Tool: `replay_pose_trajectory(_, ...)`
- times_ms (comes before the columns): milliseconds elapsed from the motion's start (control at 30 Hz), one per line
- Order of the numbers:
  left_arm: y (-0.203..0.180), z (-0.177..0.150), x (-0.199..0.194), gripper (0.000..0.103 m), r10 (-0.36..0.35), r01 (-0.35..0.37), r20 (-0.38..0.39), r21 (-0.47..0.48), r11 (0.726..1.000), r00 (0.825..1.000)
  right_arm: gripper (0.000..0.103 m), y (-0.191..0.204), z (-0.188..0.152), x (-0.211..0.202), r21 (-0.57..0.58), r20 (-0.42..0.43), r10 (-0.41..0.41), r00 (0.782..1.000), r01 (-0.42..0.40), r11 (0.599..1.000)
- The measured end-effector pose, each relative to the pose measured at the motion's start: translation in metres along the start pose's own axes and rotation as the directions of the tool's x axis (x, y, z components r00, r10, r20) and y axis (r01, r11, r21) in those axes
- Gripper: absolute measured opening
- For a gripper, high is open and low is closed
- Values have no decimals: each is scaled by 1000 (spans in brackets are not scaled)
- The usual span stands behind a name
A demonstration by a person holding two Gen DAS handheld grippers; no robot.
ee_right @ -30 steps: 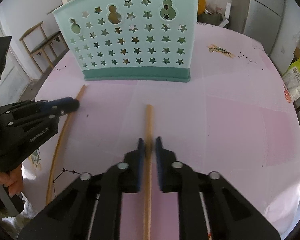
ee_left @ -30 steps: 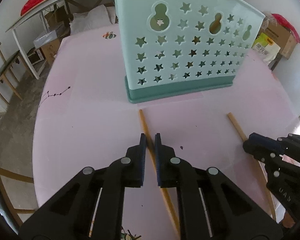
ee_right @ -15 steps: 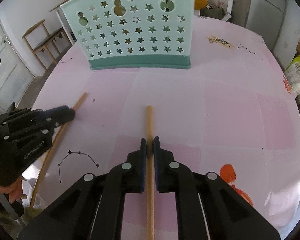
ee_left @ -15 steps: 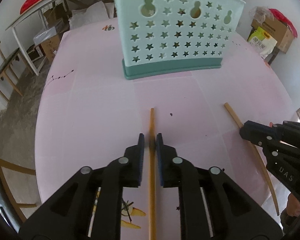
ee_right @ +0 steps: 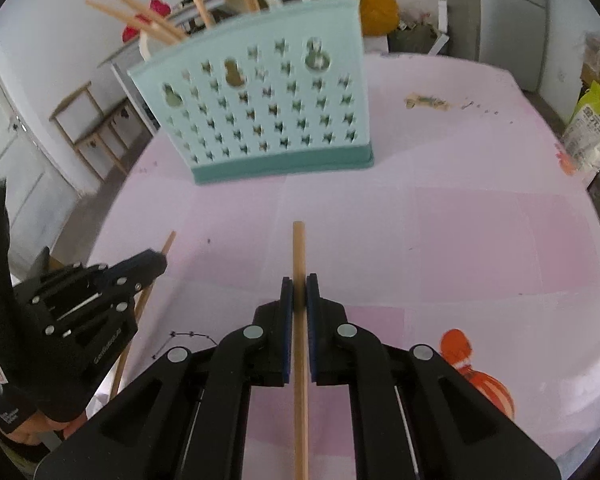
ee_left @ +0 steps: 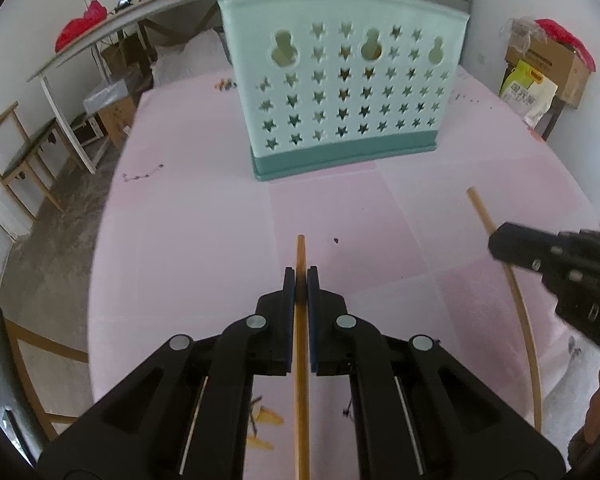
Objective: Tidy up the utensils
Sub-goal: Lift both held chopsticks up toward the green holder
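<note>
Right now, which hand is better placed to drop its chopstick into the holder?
Left, slightly. Left gripper and right gripper each clamp a chopstick, but the holder faces the left squarely.

two wooden chopsticks (ee_left: 300, 248) (ee_right: 299, 248) clamped, off pink table; mint star-cut holder (ee_left: 340, 92) upright beyond.

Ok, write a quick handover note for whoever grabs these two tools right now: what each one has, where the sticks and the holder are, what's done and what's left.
Left tool: clamped on the darker orange chopstick, jaws closing the last bit, pointing toward the holder.
Right tool: shut on the paler, thicker chopstick, also aimed at the holder.
Teal star-cut holder: upright on the pink table, ahead of both tools and apart from them.
Done: several wooden sticks already stand in the holder.
Left: carry both held chopsticks over the rim and drop them in. No other loose utensils show on the table.
</note>
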State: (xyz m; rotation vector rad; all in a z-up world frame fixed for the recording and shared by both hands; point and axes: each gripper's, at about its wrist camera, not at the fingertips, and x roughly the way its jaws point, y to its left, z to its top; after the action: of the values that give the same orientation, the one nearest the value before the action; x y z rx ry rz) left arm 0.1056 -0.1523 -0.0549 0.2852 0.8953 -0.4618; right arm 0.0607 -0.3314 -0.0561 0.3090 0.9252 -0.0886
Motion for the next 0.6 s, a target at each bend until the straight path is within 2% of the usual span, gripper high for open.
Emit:
replay_pose_trajectory(233,3,3,-37,4,18,-17,70,-7,1000,997,7,0,4,-26,18,60,15,998,-16,1000)
replay_pose_trajectory(600,5,11,-60,4,26,-26,124,-4,1000,992,7,12,17,-46,-15,120,29,992,-27,1000)
